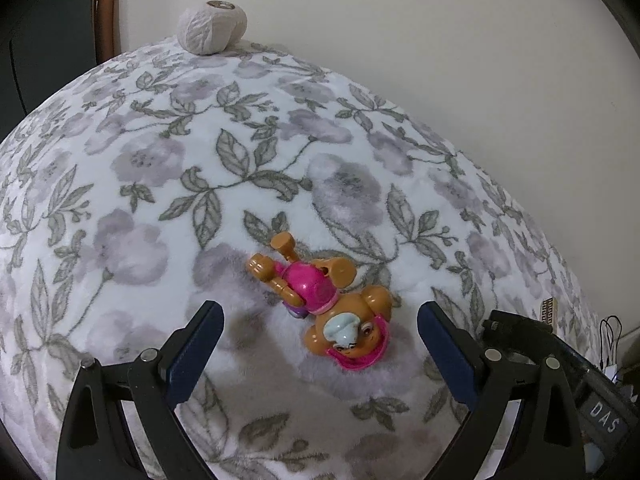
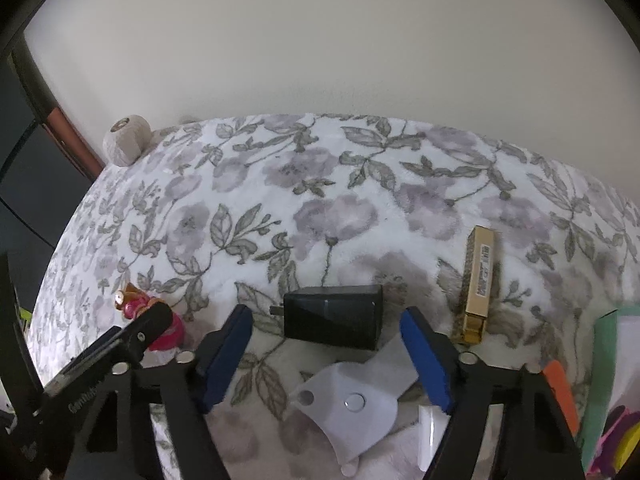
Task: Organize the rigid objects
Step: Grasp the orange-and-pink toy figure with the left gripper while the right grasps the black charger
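1. Both tongs stand apart over the floral blanket (image 1: 168,128), which covers the whole surface under your hands and runs back to a plain pale wall (image 1: 440,40).
2. Your left tongs (image 1: 320,344) are spread wide with nothing clamped; the blue pads (image 1: 192,356) sit well clear on either side of the toy below them.
3. Your right tongs (image 2: 326,356) are also apart and hold nothing. No pad touches the charger, which lies just ahead of the tips, between their lines.
4. You have a white plastic piece (image 2: 344,404) with two round studs lying on the blanket under the right tongs, nearer the camera than the charger.
5. Your black charger block (image 2: 334,316) lies on its side, its prongs pointing to the left of the picture.
6. You can see a gold box (image 2: 478,280) with a barcode label just right of the charger, lying lengthwise away from you, not touching it.
7. Your dog figure (image 1: 320,300), brown with a pink vest and pink cap, lies tipped over on the blanket with its feet towards the wall, between the left pads but untouched.
8. At the far left edge by the wall you have a ball of pale yarn (image 1: 210,26).
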Motion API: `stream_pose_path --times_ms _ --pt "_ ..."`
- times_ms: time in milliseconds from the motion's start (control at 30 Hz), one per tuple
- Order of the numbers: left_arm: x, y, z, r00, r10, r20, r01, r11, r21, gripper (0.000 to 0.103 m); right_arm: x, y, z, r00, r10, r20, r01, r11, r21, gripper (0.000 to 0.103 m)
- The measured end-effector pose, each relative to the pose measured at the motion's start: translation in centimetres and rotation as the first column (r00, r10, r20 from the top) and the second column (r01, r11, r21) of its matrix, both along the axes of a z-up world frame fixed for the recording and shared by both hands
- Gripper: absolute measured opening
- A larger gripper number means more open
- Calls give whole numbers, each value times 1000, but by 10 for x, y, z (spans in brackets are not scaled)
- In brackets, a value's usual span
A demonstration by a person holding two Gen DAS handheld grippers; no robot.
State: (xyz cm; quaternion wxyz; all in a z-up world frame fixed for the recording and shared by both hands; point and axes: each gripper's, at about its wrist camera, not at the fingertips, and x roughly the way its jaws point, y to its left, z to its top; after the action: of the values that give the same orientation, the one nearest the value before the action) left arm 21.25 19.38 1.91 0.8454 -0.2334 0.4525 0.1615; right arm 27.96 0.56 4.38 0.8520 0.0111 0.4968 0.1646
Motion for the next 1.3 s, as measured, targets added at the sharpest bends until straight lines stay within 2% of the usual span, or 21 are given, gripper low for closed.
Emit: stream_pose_path --times_ms 200,367,433,500,533,667,1000,1300 --pt "2 2 -6 1000 12 27 -11 999 -34 98 3 9 -2 1000 -1 6 1 1000 -27 68" --pt "1 2 -5 999 14 38 -13 1000 -28 96 6 14 -6 1000 -11 8 11 998 -64 66" --pt "2 2 -5 999 19 33 -18 1000 -20 88 8 16 -7 1000 -15 9 15 996 -85 63" --pt "2 1 -6 999 21 30 -21 1000 -8 86 8 16 -9 1000 -19 10 20 995 -101 56" --pt "2 1 -6 999 22 32 -22 1000 -4 84 8 14 -8 1000 -25 15 26 995 -98 56" --pt "-1 2 -5 999 30 40 -30 1000 6 54 7 11 -8 999 -30 20 32 995 -98 56" --pt "-7 -3 0 998 33 55 -35 999 32 53 -3 4 8 998 -20 55 23 998 -57 56" --pt "-18 -13 29 997 46 65 -49 998 39 53 -25 -21 36 993 -61 105 59 998 21 56"
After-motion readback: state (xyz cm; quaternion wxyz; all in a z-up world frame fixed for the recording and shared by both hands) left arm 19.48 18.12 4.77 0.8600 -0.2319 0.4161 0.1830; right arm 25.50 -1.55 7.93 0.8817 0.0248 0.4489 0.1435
